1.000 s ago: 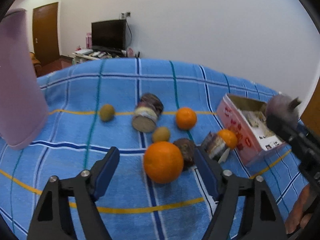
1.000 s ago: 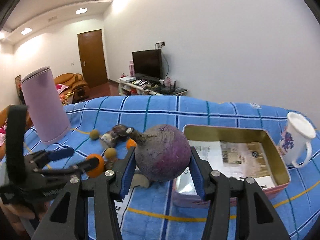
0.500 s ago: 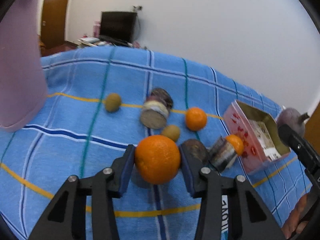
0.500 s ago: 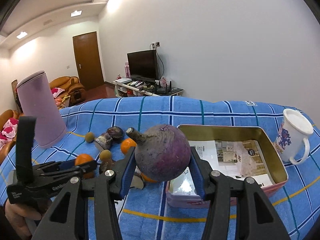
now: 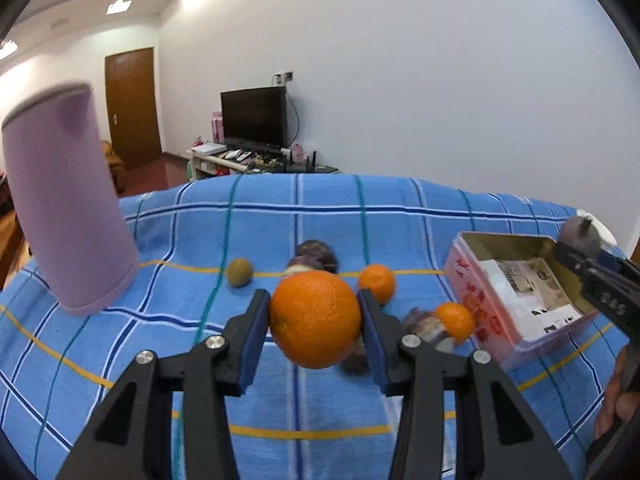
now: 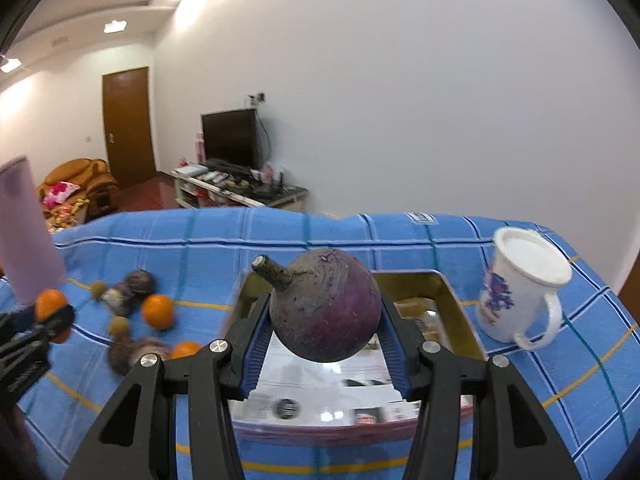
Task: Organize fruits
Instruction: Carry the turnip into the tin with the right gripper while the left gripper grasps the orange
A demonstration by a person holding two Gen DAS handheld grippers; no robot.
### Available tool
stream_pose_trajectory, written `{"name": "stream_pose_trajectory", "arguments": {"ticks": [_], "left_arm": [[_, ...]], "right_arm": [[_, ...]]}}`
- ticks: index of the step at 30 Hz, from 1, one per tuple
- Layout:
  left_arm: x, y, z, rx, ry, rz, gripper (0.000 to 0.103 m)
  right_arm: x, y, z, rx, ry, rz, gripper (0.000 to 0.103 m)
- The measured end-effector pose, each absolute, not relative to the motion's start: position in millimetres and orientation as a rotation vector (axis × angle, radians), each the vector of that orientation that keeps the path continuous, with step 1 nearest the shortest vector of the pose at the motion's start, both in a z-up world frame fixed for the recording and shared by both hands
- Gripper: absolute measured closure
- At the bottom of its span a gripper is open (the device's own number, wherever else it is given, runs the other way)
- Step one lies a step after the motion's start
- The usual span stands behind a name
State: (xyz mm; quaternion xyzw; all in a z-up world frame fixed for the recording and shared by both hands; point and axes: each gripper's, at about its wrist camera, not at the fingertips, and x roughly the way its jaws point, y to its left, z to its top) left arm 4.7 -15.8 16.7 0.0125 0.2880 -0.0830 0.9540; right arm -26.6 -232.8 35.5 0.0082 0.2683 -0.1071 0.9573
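Note:
My left gripper (image 5: pixel 314 322) is shut on a large orange (image 5: pixel 315 318), lifted off the blue checked cloth. My right gripper (image 6: pixel 325 320) is shut on a round purple fruit with a stub stem (image 6: pixel 326 304), held over the pink tin box (image 6: pixel 464 320). In the left wrist view that box (image 5: pixel 480 312) lies at the right, with the right gripper (image 5: pixel 586 254) over its far corner. Loose on the cloth lie two small oranges (image 5: pixel 376 282) (image 5: pixel 456 320), a kiwi (image 5: pixel 240 272) and dark purple fruits (image 5: pixel 316 252). The left gripper shows again at the left edge of the right wrist view (image 6: pixel 50 314).
A tall lilac cup (image 5: pixel 68 224) stands at the left of the cloth. A white mug with a blue flower (image 6: pixel 520 288) stands to the right of the box. Printed paper lines the box floor. A person's hand (image 5: pixel 616 400) shows at the right edge.
My left gripper closed on the large orange and lifted it off the cloth. My right gripper carried the purple fruit to the right, over the box.

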Motion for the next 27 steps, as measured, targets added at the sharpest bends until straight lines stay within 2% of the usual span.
{"name": "stream_pose_trajectory", "arguments": {"ticks": [14,27], "left_arm": [[7.4,-120.4,18.3,0.152,0.563,-0.262,0.057],[18.5,-160.3,4.7,0.2,0.586,-0.259,0.057]], "right_arm": [[-14.7,-291.9,10.0,-0.039,0.659,-0.264,0.051],[-3.8,-288.2,-3.4,-0.036,0.729,-0.212,0.05]]}}
